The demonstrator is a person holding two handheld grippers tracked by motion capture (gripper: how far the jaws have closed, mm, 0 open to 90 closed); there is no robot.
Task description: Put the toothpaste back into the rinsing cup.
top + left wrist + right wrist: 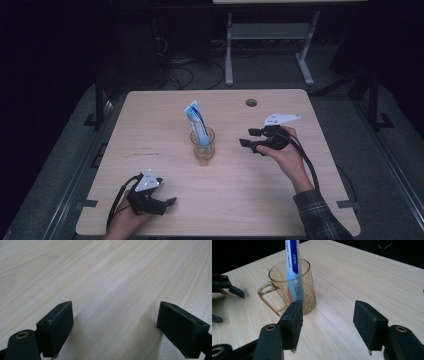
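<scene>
A clear amber glass mug (202,146) (294,287) stands upright near the middle of the table. A blue and white toothpaste tube (197,121) (293,267) leans inside it, sticking out above the rim. My right gripper (248,138) (328,320) hovers a short way to the right of the mug, jaws open and empty, pointing toward it. My left gripper (169,204) (115,327) rests near the front left edge of the table, open, with bare wood between its jaws.
The light wooden table (150,115) has a round cable hole (251,102) at the back right. Beyond the table's far edge stands a white desk frame (267,45) with cables on the dark floor.
</scene>
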